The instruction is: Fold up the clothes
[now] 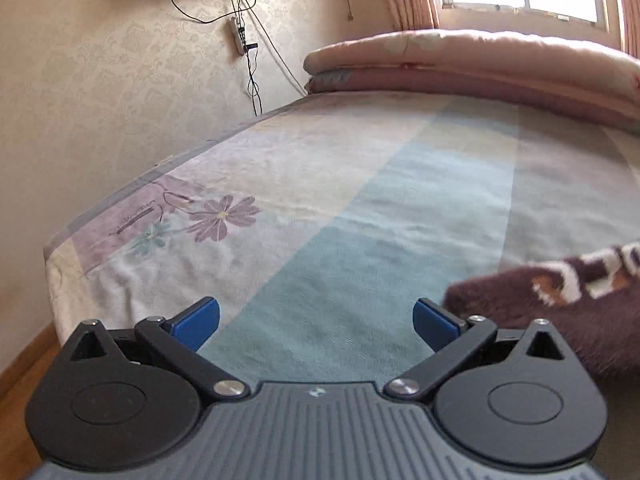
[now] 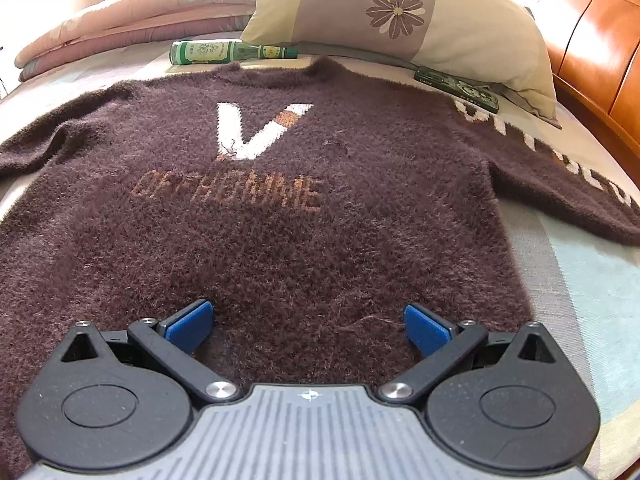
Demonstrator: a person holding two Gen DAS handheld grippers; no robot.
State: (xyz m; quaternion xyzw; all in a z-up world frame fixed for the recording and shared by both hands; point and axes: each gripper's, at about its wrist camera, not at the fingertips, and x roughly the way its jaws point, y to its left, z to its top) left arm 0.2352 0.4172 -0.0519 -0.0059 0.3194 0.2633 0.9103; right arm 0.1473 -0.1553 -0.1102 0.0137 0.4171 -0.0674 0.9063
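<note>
While the brown fuzzy sweater lies spread face-up across the bed, sleeves flung out to either side, nothing has been folded yet, so I judge this to be the very start: the approach before the first grasp. The right gripper hovers low over the sweater's bottom hem, its blue pads spread wide and holding nothing. The left gripper is likewise released and empty, pointing along the bare sheet, with one sleeve just beside its right-hand finger.

The next move, as I see it, calls for each tong to close on fabric, probably a sleeve end or a hem corner, and carry it over the lettered chest. The left one must swing toward that sleeve, since it now faces away from the garment. The pile is thick and fluffy, so the pads may need to bite deep to catch a full layer and not just fuzz.

Around the collar things are crowded. A green glass bottle lies on its side just beyond the neckline, and a flat green tin sits near the right shoulder, partly against a flowered pillow. Folded quilts are stacked at the far side. None of these blocks a sleeve fold, though the tin lies near the right sleeve.
</note>
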